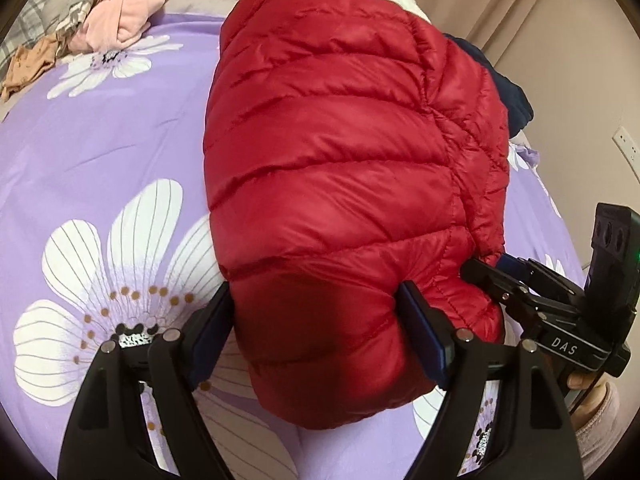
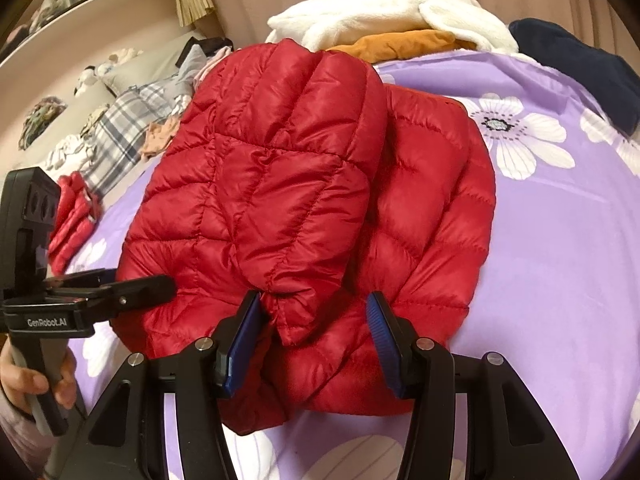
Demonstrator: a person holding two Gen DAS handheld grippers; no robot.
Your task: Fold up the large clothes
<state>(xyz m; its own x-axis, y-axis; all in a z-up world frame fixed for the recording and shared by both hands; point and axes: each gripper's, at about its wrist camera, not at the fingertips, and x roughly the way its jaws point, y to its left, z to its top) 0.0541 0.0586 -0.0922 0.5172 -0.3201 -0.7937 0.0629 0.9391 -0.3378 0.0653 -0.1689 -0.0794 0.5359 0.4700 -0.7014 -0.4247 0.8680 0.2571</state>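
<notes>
A purple flowered bedspread (image 1: 100, 152) lies bare left of the folded red puffer jacket (image 1: 340, 160); clothes piles (image 1: 120, 20) line its far edge. The left gripper (image 1: 320, 332) straddles the jacket's near end, jaws wide, grip uncertain. The right gripper (image 2: 316, 332) clasps the jacket's hem.

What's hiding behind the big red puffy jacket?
Behind the red jacket lie a white fluffy garment and an orange one, partly covered. Whatever else sits behind it is hidden.

left wrist: close, downward | right wrist: close, downward | shared: red jacket (image 1: 340, 184)
</notes>
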